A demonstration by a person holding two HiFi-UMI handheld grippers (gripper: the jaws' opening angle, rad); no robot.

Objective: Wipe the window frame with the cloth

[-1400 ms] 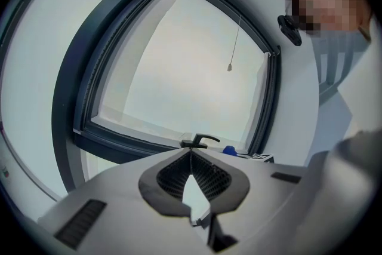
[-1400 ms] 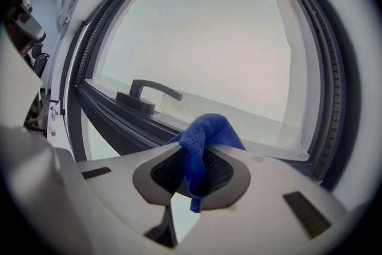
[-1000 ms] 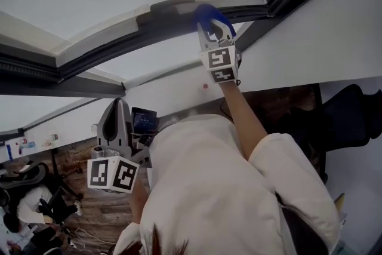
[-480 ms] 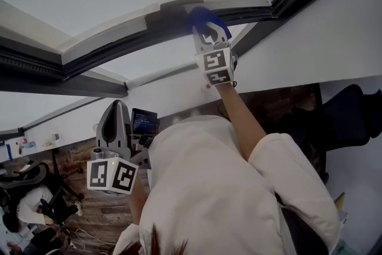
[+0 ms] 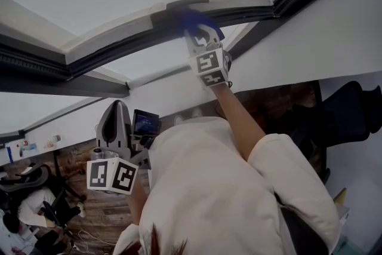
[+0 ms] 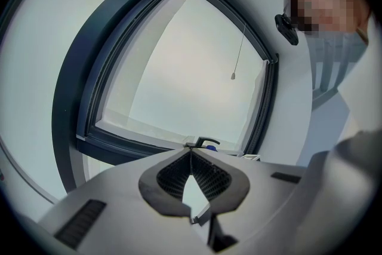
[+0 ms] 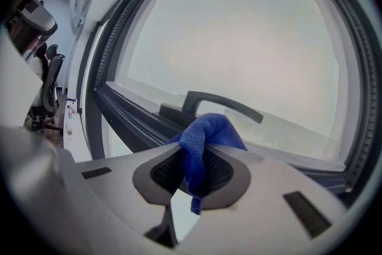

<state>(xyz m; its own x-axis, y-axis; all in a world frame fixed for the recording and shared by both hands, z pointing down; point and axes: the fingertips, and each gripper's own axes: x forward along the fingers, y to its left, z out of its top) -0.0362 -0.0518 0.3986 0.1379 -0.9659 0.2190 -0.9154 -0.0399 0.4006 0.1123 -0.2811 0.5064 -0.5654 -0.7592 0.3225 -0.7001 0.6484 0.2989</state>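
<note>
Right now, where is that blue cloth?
In the right gripper view, the blue cloth is pinched in the fingers of the right gripper, right by the window handle on the dark window frame.

The cloth (image 7: 209, 131) is soft and fuzzy, with a tiny bumpy weave. The window frame (image 7: 131, 119) is dark, smooth and not shiny. The right gripper (image 7: 194, 149) looks like dull grey plastic, with black bumpy pads (image 7: 165, 172). The floor (image 5: 113, 206) is brown wood.
</note>
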